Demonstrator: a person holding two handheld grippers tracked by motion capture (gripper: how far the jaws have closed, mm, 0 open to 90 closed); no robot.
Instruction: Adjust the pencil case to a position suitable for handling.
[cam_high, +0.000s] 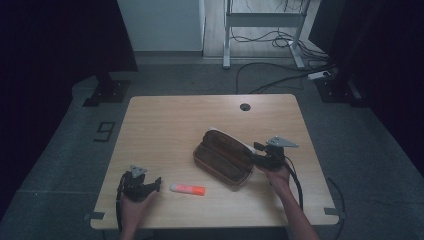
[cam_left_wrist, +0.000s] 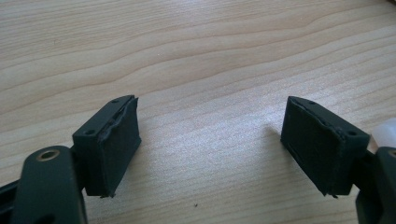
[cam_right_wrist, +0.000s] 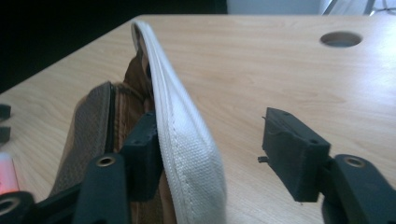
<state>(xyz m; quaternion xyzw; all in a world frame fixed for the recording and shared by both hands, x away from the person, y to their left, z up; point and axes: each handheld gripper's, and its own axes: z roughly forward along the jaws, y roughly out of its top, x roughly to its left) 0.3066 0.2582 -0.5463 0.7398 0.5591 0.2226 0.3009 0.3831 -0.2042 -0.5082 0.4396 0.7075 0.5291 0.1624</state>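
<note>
Grey carpet and dark screens surround a light wooden table (cam_high: 165, 125) with a round cable hole (cam_high: 244, 106) near its far edge. A brown pencil case (cam_high: 222, 157) lies open right of the table's middle, its white-edged flap (cam_right_wrist: 187, 135) raised. The right hand-held gripper (cam_high: 258, 153) is held at the case's right end, toward the right edge of the table. In the right gripper view its jaws are seen parted, one pad inside the case and just against the flap, the other pad well clear on the outer side; the flap stands between them but is not pinched. The left hand-held gripper (cam_high: 156, 183) is held low near the near-left corner, jaws wide with bare wood between them. An orange-and-white glue stick (cam_high: 187, 188) lies just beside it, along the near edge.
</note>
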